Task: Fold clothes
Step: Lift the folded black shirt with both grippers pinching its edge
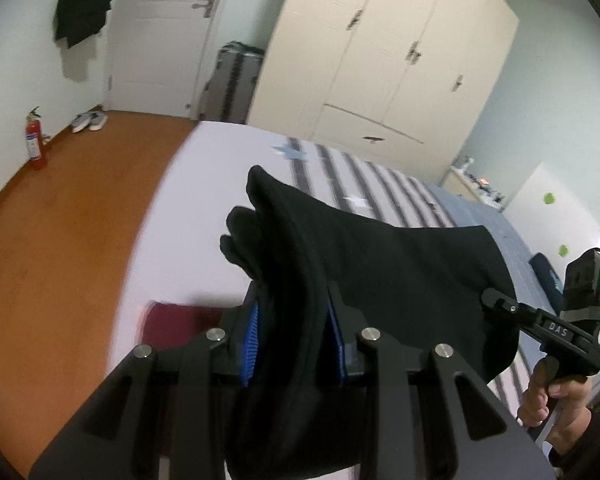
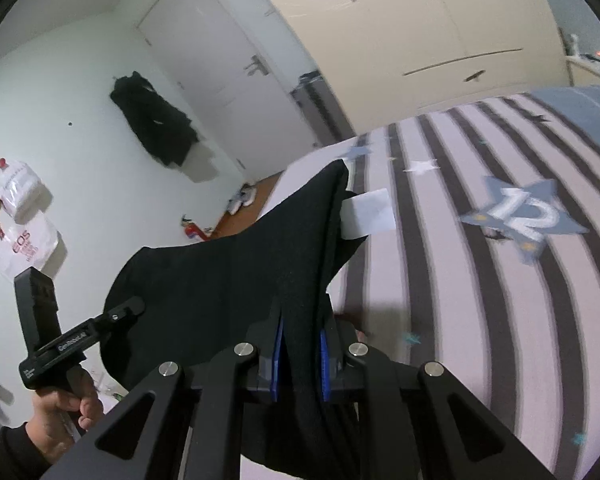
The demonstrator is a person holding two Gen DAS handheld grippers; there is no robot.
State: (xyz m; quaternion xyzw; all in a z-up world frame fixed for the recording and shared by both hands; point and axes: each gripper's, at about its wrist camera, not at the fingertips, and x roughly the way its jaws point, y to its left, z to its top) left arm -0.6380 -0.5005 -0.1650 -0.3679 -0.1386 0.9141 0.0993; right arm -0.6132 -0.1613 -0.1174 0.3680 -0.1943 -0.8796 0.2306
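Observation:
A black garment (image 1: pixel 380 264) hangs stretched in the air above the bed, held at both ends. My left gripper (image 1: pixel 294 320) is shut on one bunched end of it, the cloth squeezed between the blue pads (image 1: pixel 252 340). My right gripper (image 2: pixel 302 336) is shut on the other end of the black garment (image 2: pixel 228 280), where a white label (image 2: pixel 368 214) sticks out. Each view shows the other gripper at its edge: the right gripper (image 1: pixel 500 300) at the cloth's far corner, the left gripper (image 2: pixel 134 306) likewise, each with a hand below it.
Below lies the bed (image 2: pixel 480 280) with a striped, star-printed cover. A dark red folded garment (image 1: pixel 176 324) rests on it near the edge. Beyond are wooden floor (image 1: pixel 72 220), a red fire extinguisher (image 1: pixel 34 144), shoes (image 1: pixel 89 121), a suitcase (image 1: pixel 232 80), a wardrobe (image 1: pixel 388 48) and a door (image 1: pixel 160 28).

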